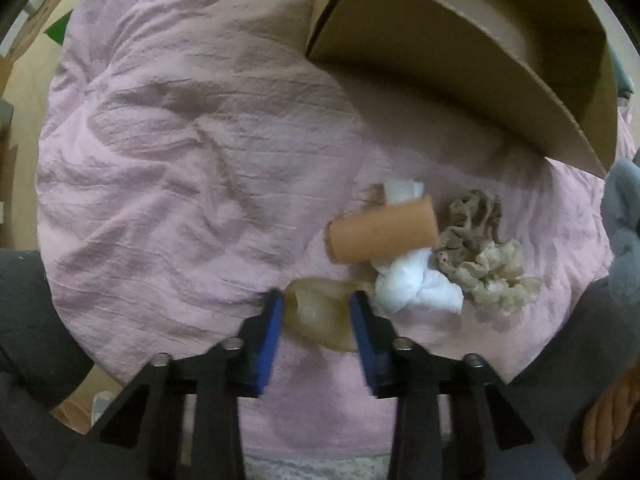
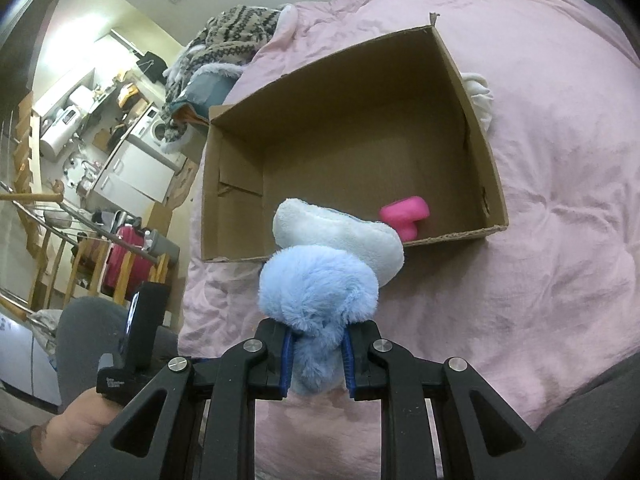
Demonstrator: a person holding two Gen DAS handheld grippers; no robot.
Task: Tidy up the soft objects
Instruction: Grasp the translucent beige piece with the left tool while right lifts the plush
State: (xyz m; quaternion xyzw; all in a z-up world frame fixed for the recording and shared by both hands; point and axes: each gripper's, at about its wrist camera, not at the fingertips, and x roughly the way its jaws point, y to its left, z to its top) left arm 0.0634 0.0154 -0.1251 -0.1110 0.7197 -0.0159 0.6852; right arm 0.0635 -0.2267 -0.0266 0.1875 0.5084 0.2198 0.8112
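In the left wrist view the left hand-held gripper point(image 1: 316, 312) points steeply down at the bed, its blue pads narrowly parted on either side of a translucent yellowish soft lump point(image 1: 320, 318); whether the pads press it cannot be told. Right of it lie an orange foam cylinder point(image 1: 382, 234), a knotted white cloth point(image 1: 416, 286) and a crumpled beige lacy fabric point(image 1: 480, 248), touching one another.

In the right wrist view the right hand-held gripper point(image 2: 316, 354) tilts downward, clamped on a fluffy light-blue plush toy point(image 2: 320, 292) at lower centre. Above it an open brown cardboard box point(image 2: 240, 184) sits on the wrinkled pink bedcover point(image 2: 560, 200), with a bright pink foam piece point(image 2: 406, 216) inside. A cluttered kitchen fills the left edge.
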